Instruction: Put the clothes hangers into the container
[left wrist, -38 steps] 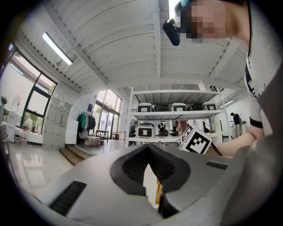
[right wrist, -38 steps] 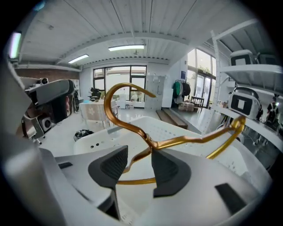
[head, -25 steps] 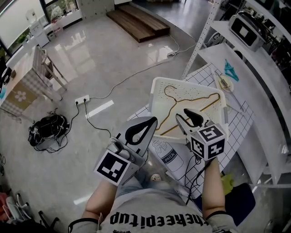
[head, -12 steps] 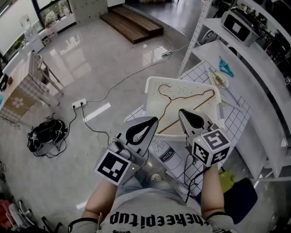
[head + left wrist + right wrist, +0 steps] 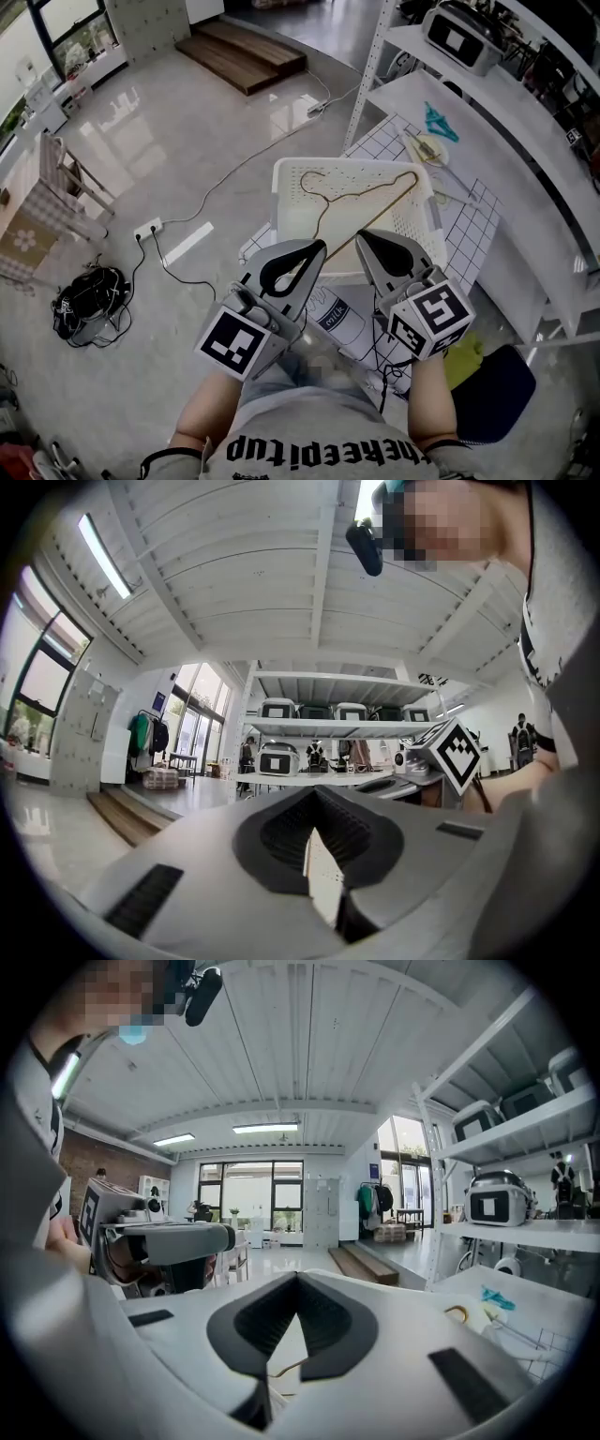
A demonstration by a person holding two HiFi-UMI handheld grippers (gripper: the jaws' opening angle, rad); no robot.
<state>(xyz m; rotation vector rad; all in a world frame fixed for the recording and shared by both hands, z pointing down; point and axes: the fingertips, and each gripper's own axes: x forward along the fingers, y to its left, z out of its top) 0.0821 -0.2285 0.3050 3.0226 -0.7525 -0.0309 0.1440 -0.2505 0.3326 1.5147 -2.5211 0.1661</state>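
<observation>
Hanger (image 5: pixel 375 214) lies in container (image 5: pixel 277 206); L gripper (image 5: pixel 317 247), R gripper (image 5: pixel 362 236) both closed, empty. Tip: open R early, pinch teal hanger (image 5: pixel 439 122) by hook.

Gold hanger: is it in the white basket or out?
In. The gold hanger lies flat on the bottom of the white basket, within its walls.

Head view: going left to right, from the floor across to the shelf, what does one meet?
Black bundle → power strip → left gripper → right gripper → teal hanger. The container overlaps both grippers, so it is left out.
</observation>
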